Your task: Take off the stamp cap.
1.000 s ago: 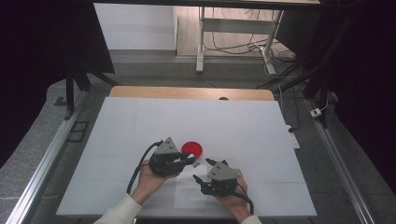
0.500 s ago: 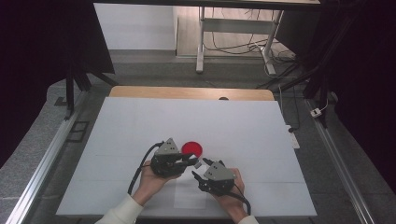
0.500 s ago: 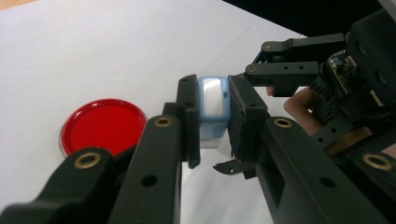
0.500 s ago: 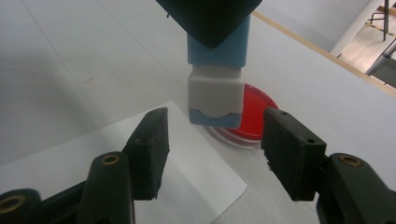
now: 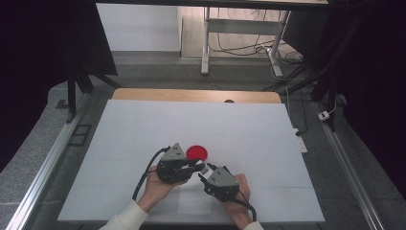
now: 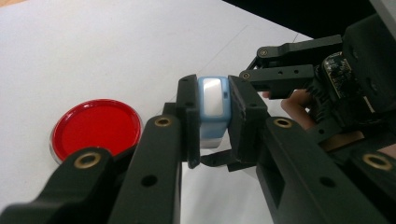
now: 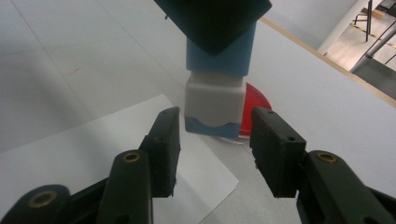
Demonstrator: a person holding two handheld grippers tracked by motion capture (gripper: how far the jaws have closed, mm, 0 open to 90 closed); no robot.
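My lab bench, white surface [image 5: 239, 124] on aluminium rails [image 5: 43, 172], black curtains [image 5: 43, 52] around, loose cables [image 5: 239, 45] on the floor, top of frame.

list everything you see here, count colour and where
stamp-like block: 1, blue body with a white lower part, clamped in the left gripper above the table
round lid: 1, red, flat on the table just beyond the grippers
paper sheet: 1, white, on the table beneath the grippers
table: 1, white top with a wooden far edge
left gripper: 1, black, shut on the block
right gripper: 1, black, jaws either side of the block's white end, have just been closing, pads apart from it
hands: 2, holding the grippers at the near edge
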